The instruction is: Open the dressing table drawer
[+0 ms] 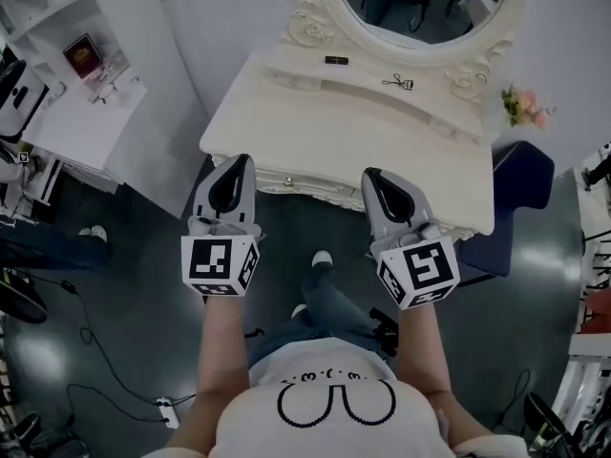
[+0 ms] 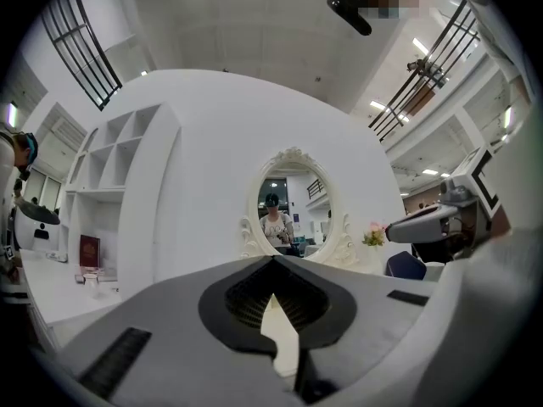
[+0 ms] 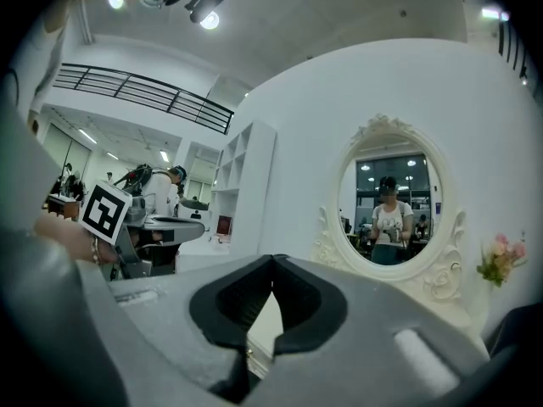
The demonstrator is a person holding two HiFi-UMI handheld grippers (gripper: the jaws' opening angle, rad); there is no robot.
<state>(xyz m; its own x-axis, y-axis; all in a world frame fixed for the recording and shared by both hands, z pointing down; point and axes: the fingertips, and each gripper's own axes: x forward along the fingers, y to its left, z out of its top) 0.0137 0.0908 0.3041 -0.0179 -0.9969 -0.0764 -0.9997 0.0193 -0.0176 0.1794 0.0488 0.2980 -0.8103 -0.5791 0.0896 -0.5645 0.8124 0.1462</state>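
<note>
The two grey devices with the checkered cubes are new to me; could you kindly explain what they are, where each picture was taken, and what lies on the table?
These are hand-held tools, not a robot: a person holds a left gripper and a right gripper, each with two jaws and a marker cube. The head view looks down from the person's head. The two gripper views come from cameras riding on each gripper, looking along its jaws. Both pairs of jaws are shut and empty. Ahead stands a dressing table with an oval mirror. On it lie an eyelash curler and a small dark item; pink flowers stand by its right end. Its drawer looks closed.
</note>
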